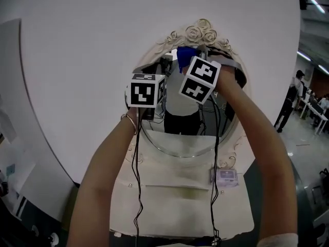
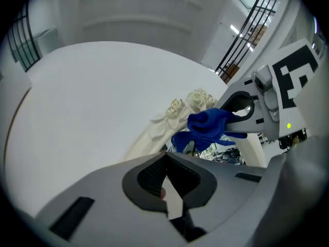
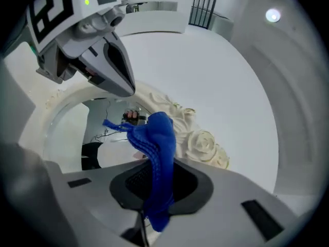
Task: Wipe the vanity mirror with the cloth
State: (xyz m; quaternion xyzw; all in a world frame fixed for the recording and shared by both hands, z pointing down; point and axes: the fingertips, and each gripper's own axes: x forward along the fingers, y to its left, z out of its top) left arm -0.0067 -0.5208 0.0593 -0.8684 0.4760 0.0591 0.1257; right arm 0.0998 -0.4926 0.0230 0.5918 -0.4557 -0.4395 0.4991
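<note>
Right hand-held gripper (image 3: 153,181) clamps cloth (image 3: 157,138) at mirror (image 1: 187,140), beneath rose crest (image 1: 198,32).

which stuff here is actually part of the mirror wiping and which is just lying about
In the job: blue cloth, clamped in the right gripper; vanity mirror; left gripper, fingers together.
Just lying about: small pale box on the vanity top; person standing far right.
</note>
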